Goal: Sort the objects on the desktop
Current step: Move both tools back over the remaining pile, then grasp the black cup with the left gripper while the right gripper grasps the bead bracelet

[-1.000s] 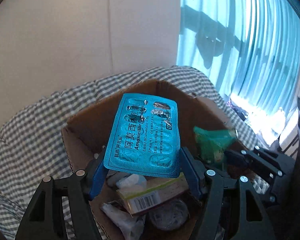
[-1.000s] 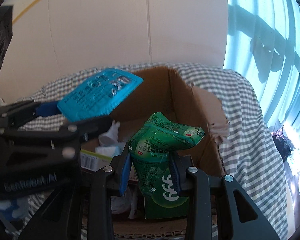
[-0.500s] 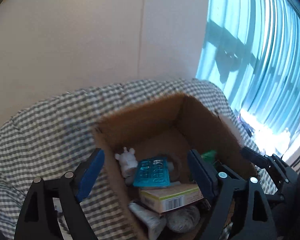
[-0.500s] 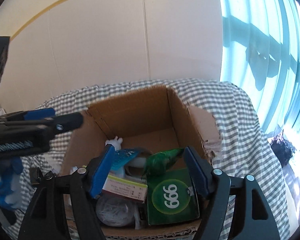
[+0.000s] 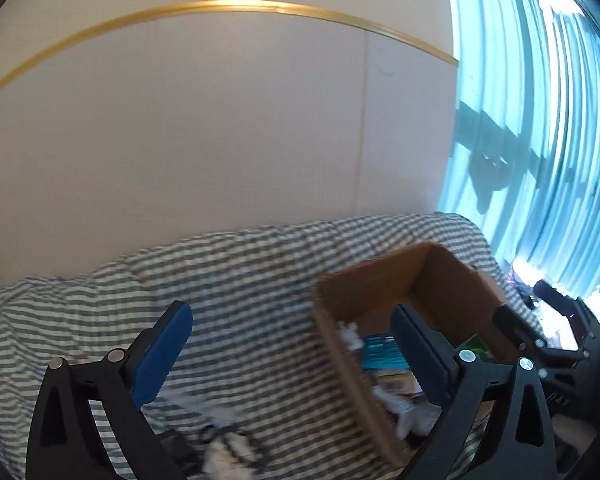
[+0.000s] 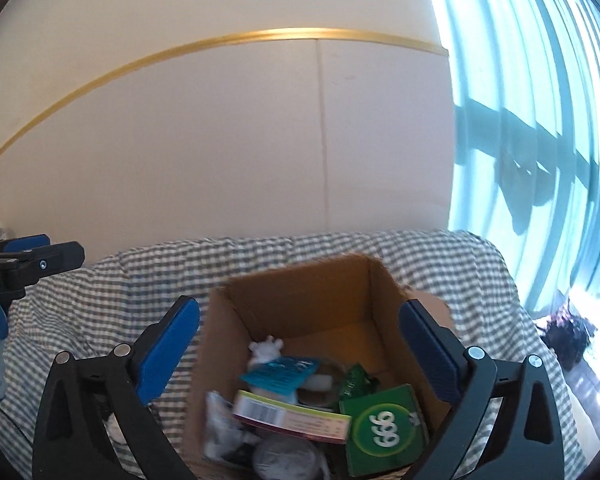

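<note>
A brown cardboard box (image 6: 300,292) stands on the checked tablecloth (image 6: 140,280). In it lie a blue blister pack (image 6: 280,374), a crumpled green sachet (image 6: 354,380), a green "999" box (image 6: 384,428), a cream and maroon box (image 6: 292,416) and a small white figure (image 6: 265,350). My right gripper (image 6: 300,356) is open and empty above the box. My left gripper (image 5: 296,354) is open and empty, left of the box (image 5: 380,292), over the cloth. The blister pack (image 5: 382,350) shows inside the box in the left wrist view.
Some blurred small white and dark items (image 5: 220,448) lie on the cloth below the left gripper. A cream wall (image 6: 220,140) stands behind the table. A blue curtain (image 6: 540,120) hangs at the right. The table drops off at its right side.
Both grippers opened and dropped their loads into the box: the blue blister pack from the left, the green sachet from the right. Both then rose; the left moved to the left.
</note>
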Demonstrator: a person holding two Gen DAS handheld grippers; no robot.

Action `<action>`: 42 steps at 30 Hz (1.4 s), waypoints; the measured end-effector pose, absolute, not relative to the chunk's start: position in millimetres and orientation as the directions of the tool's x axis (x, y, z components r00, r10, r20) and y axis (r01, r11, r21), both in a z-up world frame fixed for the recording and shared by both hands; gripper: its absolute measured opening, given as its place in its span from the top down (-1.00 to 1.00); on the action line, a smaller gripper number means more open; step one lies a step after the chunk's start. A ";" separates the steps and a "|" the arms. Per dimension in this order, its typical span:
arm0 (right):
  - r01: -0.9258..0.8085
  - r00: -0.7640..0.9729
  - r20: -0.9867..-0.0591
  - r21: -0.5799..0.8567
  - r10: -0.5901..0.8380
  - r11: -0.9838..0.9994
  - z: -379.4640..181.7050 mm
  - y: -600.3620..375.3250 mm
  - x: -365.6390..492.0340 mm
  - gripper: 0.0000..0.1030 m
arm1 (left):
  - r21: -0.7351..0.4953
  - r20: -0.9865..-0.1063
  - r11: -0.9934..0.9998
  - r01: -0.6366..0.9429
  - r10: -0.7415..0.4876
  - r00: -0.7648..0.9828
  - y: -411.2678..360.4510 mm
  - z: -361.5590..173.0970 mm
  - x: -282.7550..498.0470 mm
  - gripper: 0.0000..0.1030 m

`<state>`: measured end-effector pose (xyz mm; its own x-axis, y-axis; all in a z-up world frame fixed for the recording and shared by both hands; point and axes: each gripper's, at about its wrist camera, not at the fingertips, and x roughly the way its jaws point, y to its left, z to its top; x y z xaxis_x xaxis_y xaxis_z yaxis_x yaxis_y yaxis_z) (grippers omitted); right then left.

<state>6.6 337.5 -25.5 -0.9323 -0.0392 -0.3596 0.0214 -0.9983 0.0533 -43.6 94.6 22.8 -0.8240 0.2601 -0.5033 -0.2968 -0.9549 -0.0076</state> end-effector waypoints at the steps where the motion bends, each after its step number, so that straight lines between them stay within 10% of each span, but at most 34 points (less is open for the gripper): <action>1: 0.033 -0.937 -0.347 0.046 -0.047 -0.998 -23.6 329.8 7.7 -0.96 | -0.002 -0.502 -0.958 -0.286 0.248 -0.828 87.2 22.4 -41.6 -1.00; 16: 0.225 -0.912 -0.363 -0.055 -0.191 -0.973 -43.4 231.9 3.7 -0.97 | -0.005 -0.606 -0.995 -0.104 0.086 -0.791 -0.3 -43.5 -42.8 -1.00; 42: 0.473 -0.653 -0.706 -0.098 -0.275 -0.875 -182.1 140.7 -52.6 0.09 | 0.054 -0.799 -0.999 -0.006 -0.039 -0.601 -29.5 -172.9 -86.4 -1.00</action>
<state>-52.6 140.7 -182.1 -0.6533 -0.2746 -0.7055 0.4734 -0.8754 -0.0976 -86.4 -29.5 -172.9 -0.6005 -0.0394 -0.7986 -0.0058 -0.9985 0.0536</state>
